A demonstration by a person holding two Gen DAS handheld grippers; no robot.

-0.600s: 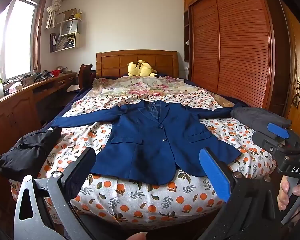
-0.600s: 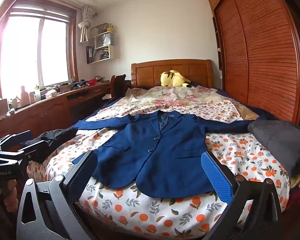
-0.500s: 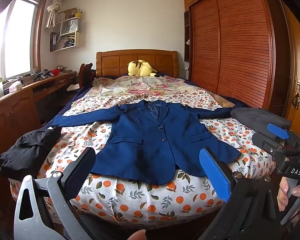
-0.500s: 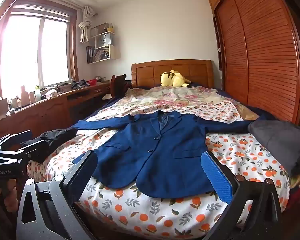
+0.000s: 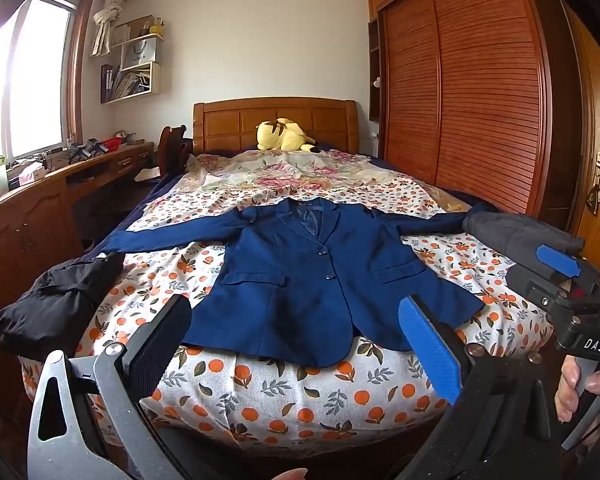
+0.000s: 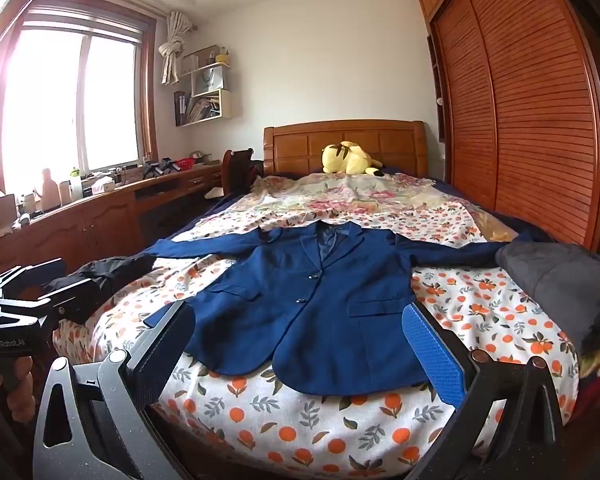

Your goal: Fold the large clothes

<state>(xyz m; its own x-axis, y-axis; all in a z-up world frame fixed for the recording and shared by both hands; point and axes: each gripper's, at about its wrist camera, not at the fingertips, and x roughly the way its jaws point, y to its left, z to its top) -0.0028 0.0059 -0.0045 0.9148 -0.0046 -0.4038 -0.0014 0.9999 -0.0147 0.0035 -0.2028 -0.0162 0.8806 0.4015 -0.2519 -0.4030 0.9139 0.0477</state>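
Observation:
A navy blue blazer [image 5: 300, 276] [image 6: 320, 304] lies flat and face up on the bed, buttoned, with both sleeves spread out sideways. My left gripper [image 5: 296, 344] hovers open at the foot of the bed, short of the blazer's hem, nothing between its fingers. My right gripper [image 6: 300, 348] stands open in the same way, just before the hem. The right gripper's body also shows in the left wrist view at the right edge, held by a hand [image 5: 580, 388].
The bed [image 5: 300, 400] has an orange-print sheet. A black garment [image 5: 56, 300] lies at its left edge, a grey one [image 5: 516, 232] at its right. A yellow plush toy [image 5: 284, 136] sits by the headboard. A wooden desk [image 5: 40, 200] runs along the left, a wardrobe [image 5: 480, 92] along the right.

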